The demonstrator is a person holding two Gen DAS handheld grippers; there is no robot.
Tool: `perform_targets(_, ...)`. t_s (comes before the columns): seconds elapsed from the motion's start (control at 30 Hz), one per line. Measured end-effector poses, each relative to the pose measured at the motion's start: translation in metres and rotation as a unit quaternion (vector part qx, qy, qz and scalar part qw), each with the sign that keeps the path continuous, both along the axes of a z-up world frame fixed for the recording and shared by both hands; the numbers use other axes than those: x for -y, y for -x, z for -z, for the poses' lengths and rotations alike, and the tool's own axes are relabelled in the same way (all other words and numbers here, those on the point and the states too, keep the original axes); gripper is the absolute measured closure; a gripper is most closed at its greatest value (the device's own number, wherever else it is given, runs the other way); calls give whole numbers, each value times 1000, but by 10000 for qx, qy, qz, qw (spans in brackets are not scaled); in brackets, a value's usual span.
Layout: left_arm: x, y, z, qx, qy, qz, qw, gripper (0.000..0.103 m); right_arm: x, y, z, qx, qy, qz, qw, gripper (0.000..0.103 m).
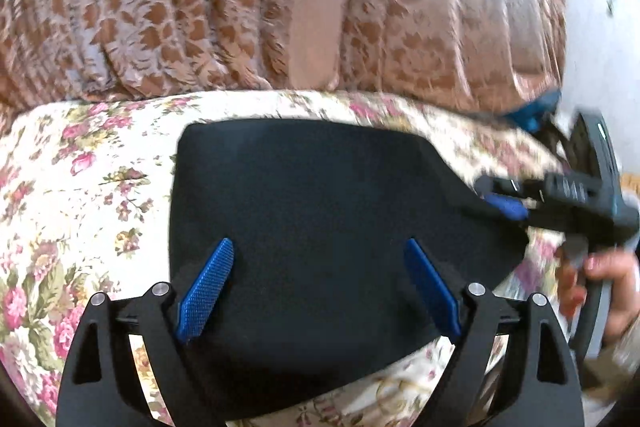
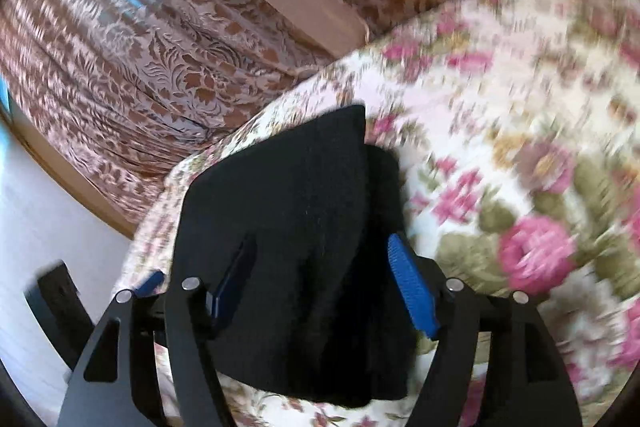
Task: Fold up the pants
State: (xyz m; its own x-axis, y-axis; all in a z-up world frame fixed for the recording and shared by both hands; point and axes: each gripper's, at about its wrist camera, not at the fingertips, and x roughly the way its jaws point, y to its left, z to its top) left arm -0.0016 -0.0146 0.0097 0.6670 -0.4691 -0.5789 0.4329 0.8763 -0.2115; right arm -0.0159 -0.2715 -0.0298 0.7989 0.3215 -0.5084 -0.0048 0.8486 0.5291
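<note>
Left wrist view: black pants (image 1: pixel 320 227) are seen folded compactly on the floral bedspread (image 1: pixel 72 187), with the left tongs (image 1: pixel 318 285) spread wide above them. The right tongs (image 2: pixel 320 281) are likewise held apart over the bundle; the stacked layers could be dragged askew if snagged.

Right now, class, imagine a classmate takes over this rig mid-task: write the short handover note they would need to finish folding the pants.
Left gripper: open, poised over the near edge of the pants, holding nothing.
Right gripper: open, the pants' end lying between its fingers; the left view shows it at their right edge.
Pants: black, lying on the floral bedspread as a compact, roughly rectangular bundle; the right view shows stacked layers at one end.
Done: the pants look already folded at least once.
Left: judge whether another fold is needed; if so, grip the edge and bring it across, then flatten. Both views are motion-blurred, so check the edges first.
</note>
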Motion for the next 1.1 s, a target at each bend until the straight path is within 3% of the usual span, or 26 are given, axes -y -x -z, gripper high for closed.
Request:
perform_targets(0.13,-7,-23,-13,-163,325,-153,9992,17,-13,-5,-25,198,587,17,9981,34)
perform_targets(0.23,-4,-44,-20,-280,271,-309,9988,17,-31,-18,-41,410,1078,-161,9932,54)
perform_targets(0.3,-1,-57,-22,-437,230,-328,9982,17,-42,-33,-48,463,1115,-379,9920,61)
perform_targets(0.4,2,-77,-20,-678,213,-407,9966,17,-53,-58,-44,304,1029,-624,9923,63)
perform_targets(0.63,14,-110,4,-835,-644,-521,9931,17,-55,-99,-4,-415,1541,-478,9860,63)
perform_targets(0.73,16,-120,17,-920,-830,-503,9910,17,-50,-103,11,-429,1474,-475,9870,65)
perform_targets(0.9,24,-129,32,-927,-1048,-436,9892,6,-46,-107,25,-302,1393,-431,9888,65)
perform_targets(1.1,18,-149,46,-1273,-688,-311,9890,3,-28,-111,37,-195,667,-271,9972,74)
